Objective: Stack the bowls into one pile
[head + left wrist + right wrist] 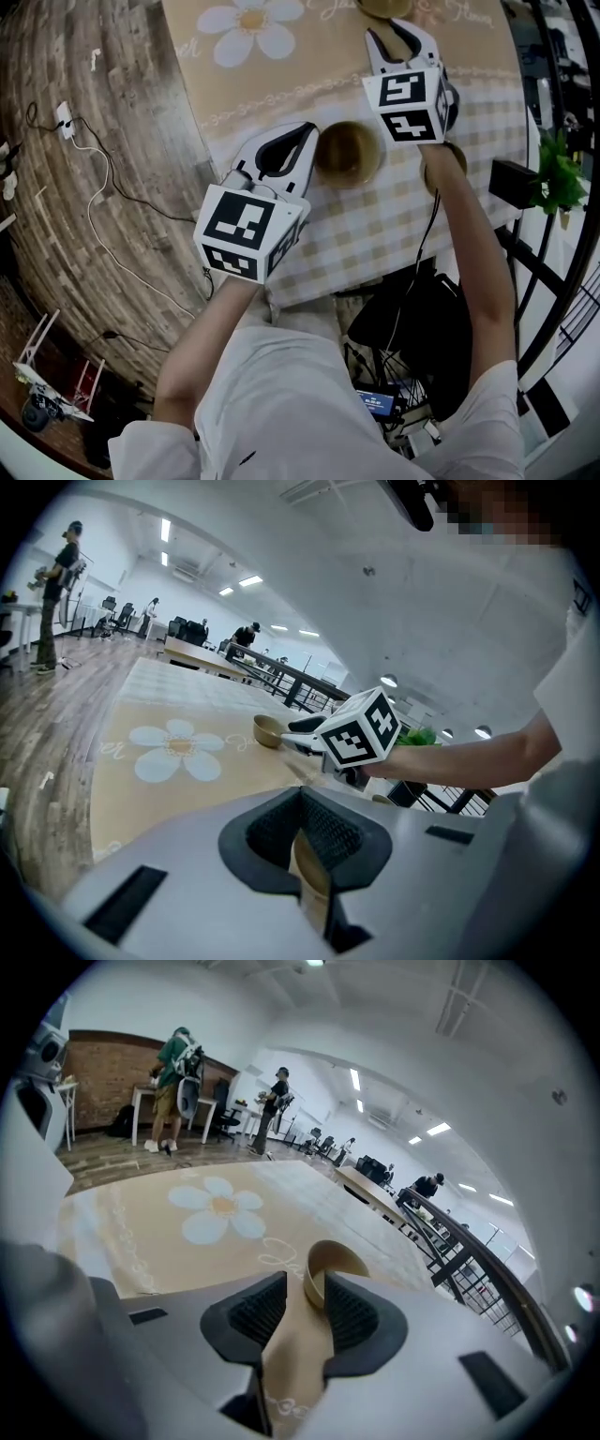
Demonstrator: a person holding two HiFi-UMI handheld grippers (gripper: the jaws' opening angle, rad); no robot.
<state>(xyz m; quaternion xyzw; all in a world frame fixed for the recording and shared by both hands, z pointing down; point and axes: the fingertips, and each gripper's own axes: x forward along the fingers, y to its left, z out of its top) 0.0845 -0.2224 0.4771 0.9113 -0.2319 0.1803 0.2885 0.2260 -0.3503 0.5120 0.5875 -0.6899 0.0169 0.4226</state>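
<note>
Three tan bowls sit on the tablecloth. The middle bowl (349,152) stands on the checked part, and my left gripper (311,137) is shut on its left rim. In the left gripper view that bowl's wall (311,878) is pinched between the pads of the left gripper (302,804). A far bowl (384,7) lies at the top edge, with my right gripper (395,22) just before it. In the right gripper view this bowl (339,1258) has its near rim between the tips of the right gripper (306,1283), which is open. A third bowl (441,166) is partly hidden under my right forearm.
The cloth carries a large white daisy print (251,26) at the far left. A green plant (559,174) and a black box (511,184) sit off the table's right edge. Cables (103,216) run over the wooden floor to the left. People stand far off in the room.
</note>
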